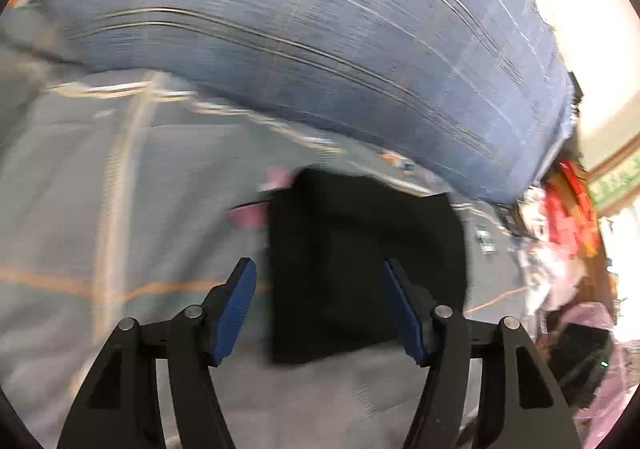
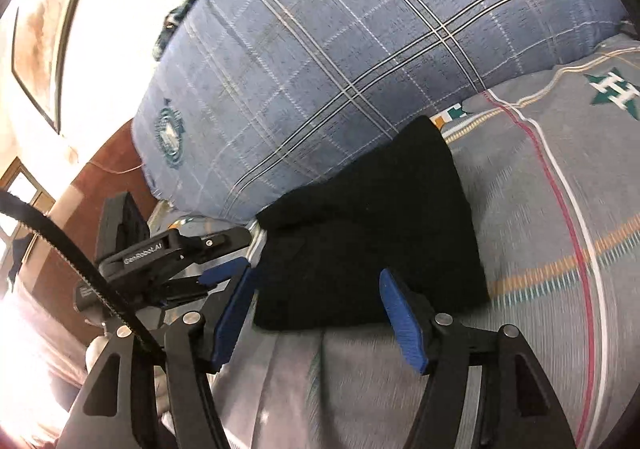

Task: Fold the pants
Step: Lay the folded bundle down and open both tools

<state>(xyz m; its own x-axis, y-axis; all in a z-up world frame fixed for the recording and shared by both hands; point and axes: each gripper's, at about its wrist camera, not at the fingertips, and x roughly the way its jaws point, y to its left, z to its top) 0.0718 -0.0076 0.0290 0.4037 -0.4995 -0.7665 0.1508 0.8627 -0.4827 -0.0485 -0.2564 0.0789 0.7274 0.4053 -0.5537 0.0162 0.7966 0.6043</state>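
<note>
The black pants (image 2: 372, 233) lie folded into a compact square on the grey bedsheet, against the blue plaid pillow. In the left wrist view the pants (image 1: 360, 265) are blurred, just ahead of my left gripper (image 1: 320, 273), which is open and empty. My right gripper (image 2: 316, 281) is open and empty, its blue pads at the pants' near edge. The left gripper (image 2: 224, 269) also shows in the right wrist view, at the pants' left side.
A large blue plaid pillow (image 2: 360, 57) lies behind the pants and also shows in the left wrist view (image 1: 320, 49). The grey striped bedsheet (image 2: 540, 209) spreads to the right. Red and pink clutter (image 1: 568, 217) sits at the bed's right edge.
</note>
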